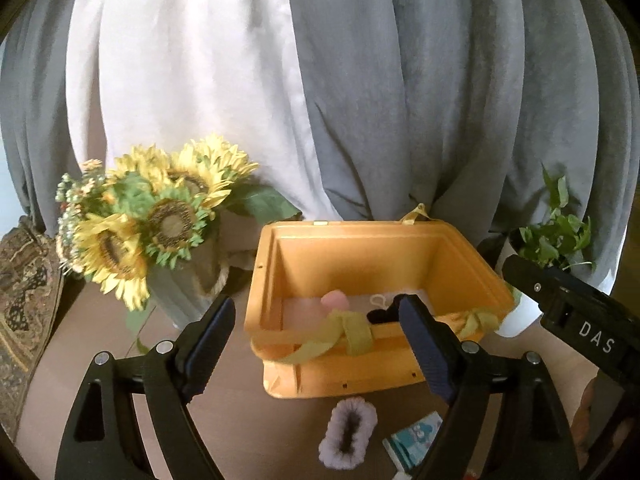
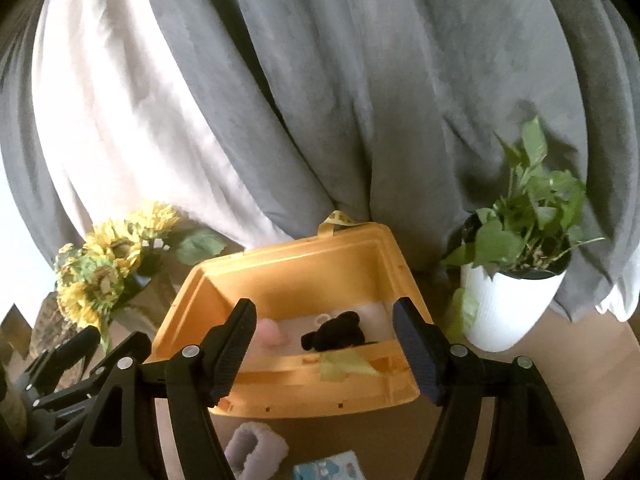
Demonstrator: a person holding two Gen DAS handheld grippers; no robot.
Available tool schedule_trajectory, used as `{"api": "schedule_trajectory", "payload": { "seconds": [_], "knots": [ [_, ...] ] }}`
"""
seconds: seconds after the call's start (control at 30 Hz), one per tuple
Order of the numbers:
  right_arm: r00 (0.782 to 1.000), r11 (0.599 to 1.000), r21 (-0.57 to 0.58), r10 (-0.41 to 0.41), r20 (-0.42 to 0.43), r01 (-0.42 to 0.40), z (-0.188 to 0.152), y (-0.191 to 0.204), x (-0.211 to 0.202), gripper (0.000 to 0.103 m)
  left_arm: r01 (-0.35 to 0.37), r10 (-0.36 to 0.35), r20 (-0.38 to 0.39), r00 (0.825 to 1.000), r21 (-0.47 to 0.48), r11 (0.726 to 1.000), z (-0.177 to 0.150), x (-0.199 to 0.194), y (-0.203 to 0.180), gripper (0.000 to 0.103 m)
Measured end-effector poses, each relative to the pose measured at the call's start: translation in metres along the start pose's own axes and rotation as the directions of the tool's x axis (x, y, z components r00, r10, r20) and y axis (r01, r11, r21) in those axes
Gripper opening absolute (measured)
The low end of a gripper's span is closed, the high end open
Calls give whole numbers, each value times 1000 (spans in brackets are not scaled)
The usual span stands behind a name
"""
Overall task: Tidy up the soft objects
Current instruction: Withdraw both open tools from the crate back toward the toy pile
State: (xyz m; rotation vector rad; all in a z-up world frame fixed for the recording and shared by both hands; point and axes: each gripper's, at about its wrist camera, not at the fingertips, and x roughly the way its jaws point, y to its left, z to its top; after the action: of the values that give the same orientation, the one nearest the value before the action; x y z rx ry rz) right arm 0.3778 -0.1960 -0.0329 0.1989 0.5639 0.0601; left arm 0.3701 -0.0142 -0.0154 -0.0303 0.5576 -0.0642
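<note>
An orange plastic bin (image 1: 384, 252) (image 2: 280, 276) stands on the brown table, with yellow-green ribbon (image 1: 352, 332) tied on its front rim. Inside lie a black plush toy (image 2: 336, 334) (image 1: 380, 316) and a pink soft thing (image 2: 272, 332) (image 1: 334, 300). A fuzzy lilac scrunchie (image 1: 348, 432) (image 2: 256, 450) lies on the table in front of the bin, beside a small blue-and-white packet (image 1: 416, 438) (image 2: 332, 468). My left gripper (image 1: 316, 348) is open and empty, just before the bin. My right gripper (image 2: 324, 348) is open and empty above the bin's front rim.
A vase of sunflowers (image 1: 160, 216) (image 2: 108, 268) stands left of the bin. A white pot with a green plant (image 2: 512, 292) (image 1: 552, 236) stands right of it. Grey and white curtains (image 1: 360, 80) hang behind. A patterned cloth (image 1: 24, 300) lies far left.
</note>
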Motion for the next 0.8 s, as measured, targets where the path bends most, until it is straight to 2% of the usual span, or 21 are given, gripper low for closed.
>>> {"api": "schedule_trajectory", "payload": {
  "seconds": [0.8],
  "knots": [
    [1000, 1000, 1, -6, 21, 6, -40, 18, -86, 72, 8, -8, 27, 1000, 31, 999, -43, -86, 7, 86]
  ]
}}
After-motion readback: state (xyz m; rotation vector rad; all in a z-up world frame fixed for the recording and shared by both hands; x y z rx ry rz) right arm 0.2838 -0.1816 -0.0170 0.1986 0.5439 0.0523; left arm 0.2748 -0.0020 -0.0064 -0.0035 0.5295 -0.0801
